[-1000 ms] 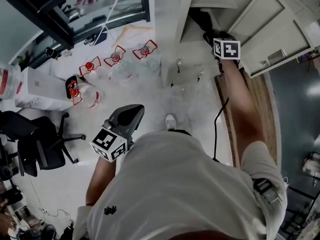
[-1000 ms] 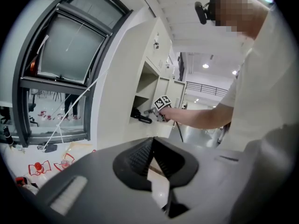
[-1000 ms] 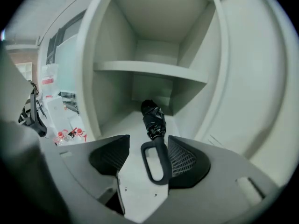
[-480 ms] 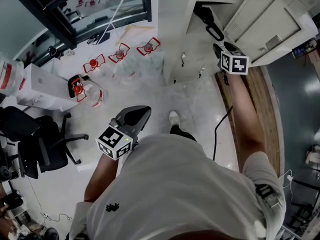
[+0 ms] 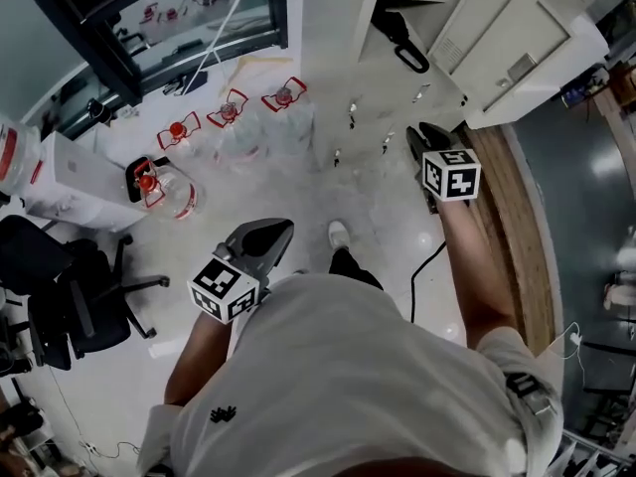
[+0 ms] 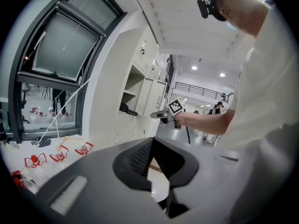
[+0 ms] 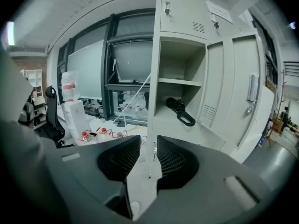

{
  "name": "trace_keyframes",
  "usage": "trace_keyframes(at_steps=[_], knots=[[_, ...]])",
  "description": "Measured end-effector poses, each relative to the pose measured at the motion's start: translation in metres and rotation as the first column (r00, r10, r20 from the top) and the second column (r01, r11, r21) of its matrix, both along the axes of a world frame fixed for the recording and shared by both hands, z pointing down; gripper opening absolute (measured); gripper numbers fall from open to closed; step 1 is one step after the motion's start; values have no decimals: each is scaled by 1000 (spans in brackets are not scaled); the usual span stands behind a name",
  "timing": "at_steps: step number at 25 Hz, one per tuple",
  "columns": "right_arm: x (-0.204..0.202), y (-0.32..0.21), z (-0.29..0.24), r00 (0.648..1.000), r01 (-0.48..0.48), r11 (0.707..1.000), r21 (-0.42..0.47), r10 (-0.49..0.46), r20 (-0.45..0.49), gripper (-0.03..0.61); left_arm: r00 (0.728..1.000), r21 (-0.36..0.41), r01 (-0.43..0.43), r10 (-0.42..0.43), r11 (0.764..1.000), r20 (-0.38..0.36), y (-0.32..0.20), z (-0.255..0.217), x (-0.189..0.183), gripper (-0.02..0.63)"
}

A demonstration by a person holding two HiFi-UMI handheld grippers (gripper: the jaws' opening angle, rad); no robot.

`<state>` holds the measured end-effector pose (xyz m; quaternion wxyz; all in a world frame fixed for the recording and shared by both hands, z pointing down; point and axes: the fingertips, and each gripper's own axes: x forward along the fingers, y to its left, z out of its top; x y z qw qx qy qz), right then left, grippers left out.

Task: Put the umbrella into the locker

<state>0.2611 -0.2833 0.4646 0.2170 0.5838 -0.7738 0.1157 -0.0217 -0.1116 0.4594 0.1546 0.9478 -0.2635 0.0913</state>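
Observation:
The black folded umbrella (image 7: 180, 110) lies on the middle shelf of the open grey locker (image 7: 182, 85), its loop handle hanging over the shelf edge. The head view also shows the umbrella (image 5: 402, 40), and so does the left gripper view (image 6: 128, 109). My right gripper (image 7: 148, 143) is drawn back from the locker and holds nothing. Its jaws are closing, with a narrow gap left between them. In the head view the right gripper (image 5: 419, 135) hovers over the floor, below the locker door (image 5: 517, 43). My left gripper (image 5: 270, 229) is shut and empty near the person's body.
Several water bottles with red handles (image 5: 229, 112) stand on the floor by the window. At the left are a black office chair (image 5: 70, 286) and a white box (image 5: 60, 182). A black cable (image 5: 427, 266) trails down beside the right arm.
My right gripper has pulled back from the locker shelf toward the person, leaving the umbrella there. My left gripper has shifted only slightly.

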Motion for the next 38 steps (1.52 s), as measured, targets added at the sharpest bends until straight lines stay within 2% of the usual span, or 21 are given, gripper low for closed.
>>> trace_keyframes(at_steps=[9,17,27,38], knots=[[-28,88,34,992,-2,999,-42,8,127,63,1000,19,-15,15,1000,-6,20,5,-4,55],[-55,152,45,987,54,997,-55,-45,152,44,1000,-11,-2,2,1000,9,39,20,-12,55],[-80,186,50,979,115,991,-63,-103,174,18,1000,-24,14,-14,1000,7,52,26,-23,55],[-80,189,37,979,115,993,-27,-109,174,11,1000,-21,20,-20,1000,14,61,26,-26,55]])
